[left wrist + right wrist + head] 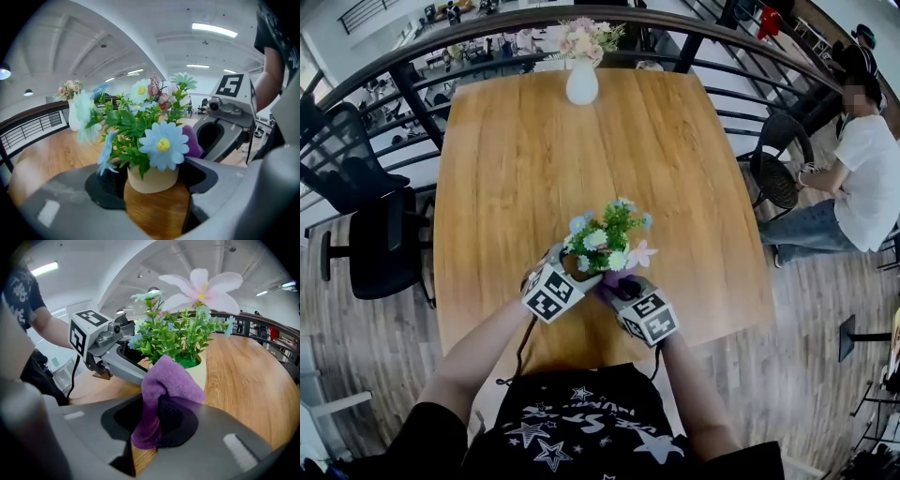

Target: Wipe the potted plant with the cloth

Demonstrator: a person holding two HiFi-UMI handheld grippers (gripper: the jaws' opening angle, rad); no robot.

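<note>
1. Potted plant (605,239) (140,126) – a small cream pot (152,180) of green leaves with pale blue, white and pink artificial flowers – stands on the wooden table (581,150), near the edge closest to the person wearing the camera.
2. Left gripper (567,264) (152,190) has its jaws closed on the pot: the pot fills the gap between them, one jaw against each side, with the tabletop showing just below.
3. Right gripper (623,286) (159,423) is clamped on a purple cloth (161,394). The cloth bunches up out of the jaws, and its upper fold lies against the side of the pot, just under the leaves.
4. Seen from the head view, the two grippers come at the plant from either side – left one on the left of the pot, right one on the right – and their marker cubes sit close together.
5. A white vase (581,82) of pale flowers stands at the far edge of the table, well apart from the plant.
6. A black chair (375,244) stands to the left of the table, and a seated person (862,169) is off to the right.
</note>
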